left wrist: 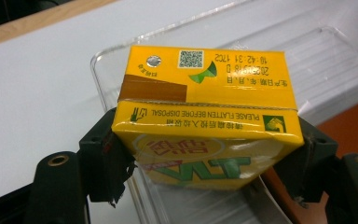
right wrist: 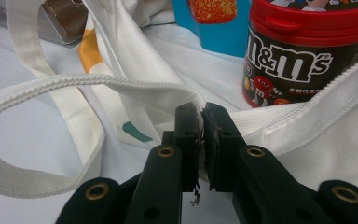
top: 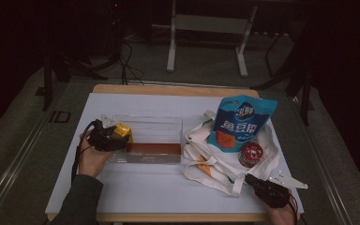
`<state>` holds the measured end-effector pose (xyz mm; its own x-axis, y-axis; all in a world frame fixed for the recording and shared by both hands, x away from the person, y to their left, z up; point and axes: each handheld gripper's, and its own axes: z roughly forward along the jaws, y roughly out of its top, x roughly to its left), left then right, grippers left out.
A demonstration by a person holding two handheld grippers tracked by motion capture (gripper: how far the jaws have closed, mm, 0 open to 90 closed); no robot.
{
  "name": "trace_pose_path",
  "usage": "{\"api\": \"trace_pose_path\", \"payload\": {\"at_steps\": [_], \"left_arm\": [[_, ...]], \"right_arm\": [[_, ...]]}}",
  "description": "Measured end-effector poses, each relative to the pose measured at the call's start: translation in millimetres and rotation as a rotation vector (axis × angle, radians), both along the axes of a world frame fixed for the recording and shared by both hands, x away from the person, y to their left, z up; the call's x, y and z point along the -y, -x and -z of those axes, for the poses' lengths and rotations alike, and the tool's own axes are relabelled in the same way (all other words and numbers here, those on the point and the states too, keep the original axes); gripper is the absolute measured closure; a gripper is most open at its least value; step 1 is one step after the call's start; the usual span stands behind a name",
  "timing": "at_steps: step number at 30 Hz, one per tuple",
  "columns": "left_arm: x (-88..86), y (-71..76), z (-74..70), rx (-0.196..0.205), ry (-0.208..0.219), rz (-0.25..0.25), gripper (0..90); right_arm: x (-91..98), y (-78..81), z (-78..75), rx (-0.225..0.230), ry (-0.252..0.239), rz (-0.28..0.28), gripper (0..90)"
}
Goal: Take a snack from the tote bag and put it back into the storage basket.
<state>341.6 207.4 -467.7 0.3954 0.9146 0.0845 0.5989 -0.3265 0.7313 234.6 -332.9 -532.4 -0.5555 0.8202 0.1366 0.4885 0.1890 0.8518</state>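
Note:
A yellow drink carton point(left wrist: 205, 116) is clamped between the jaws of my left gripper point(left wrist: 207, 154), held over the left end of a clear plastic bin point(top: 150, 138); in the high view the carton point(top: 121, 131) sits at the tip of the left gripper point(top: 108, 139). My right gripper point(right wrist: 202, 122) is shut on the edge of a white tote bag point(right wrist: 279, 126). From above, the right gripper point(top: 252, 180) is at the bag's point(top: 215, 161) near right corner. A round red-lidded M&M's tub point(right wrist: 303, 51) and a blue snack pouch point(top: 243, 123) rest on the bag.
The bin point(left wrist: 326, 65) has an orange-brown floor showing through its clear walls. A white sheet point(top: 136, 183) covers the wooden table. The bag's long strap point(right wrist: 32, 135) loops over the sheet to the left of the right gripper. Dark floor and frame legs lie beyond the far edge.

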Motion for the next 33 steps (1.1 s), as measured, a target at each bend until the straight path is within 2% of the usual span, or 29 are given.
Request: {"api": "trace_pose_path", "payload": {"at_steps": [7,10,16,20,25,29,33], "left_arm": [[9.2,-11.8,-2.9,0.013,-0.020,-0.011,28.7],[11.4,-13.9,-2.1,0.018,-0.006,-0.025,28.6],[10.6,-9.1,0.2,0.014,0.013,-0.041,28.4],[7.9,-4.0,3.8,0.028,0.035,-0.056,28.4],[3.5,-1.0,4.5,0.005,0.063,-0.079,28.2],[4.3,0.8,3.4,-0.007,0.058,-0.094,27.9],[3.4,4.4,2.6,-0.012,0.053,-0.085,27.4]], "right_arm": [[0.4,-0.2,0.2,-0.001,-0.003,-0.001,83.9],[0.3,-0.1,0.1,-0.002,-0.003,-0.001,83.9],[0.3,-0.1,0.1,-0.002,-0.003,-0.001,83.9],[0.4,-0.3,0.1,-0.002,-0.002,-0.002,83.9],[0.5,-0.3,0.2,-0.002,-0.005,-0.001,83.5],[0.8,-0.4,0.3,-0.003,-0.011,-0.004,82.6],[0.8,-0.3,0.2,-0.003,-0.010,-0.004,82.7]]}}
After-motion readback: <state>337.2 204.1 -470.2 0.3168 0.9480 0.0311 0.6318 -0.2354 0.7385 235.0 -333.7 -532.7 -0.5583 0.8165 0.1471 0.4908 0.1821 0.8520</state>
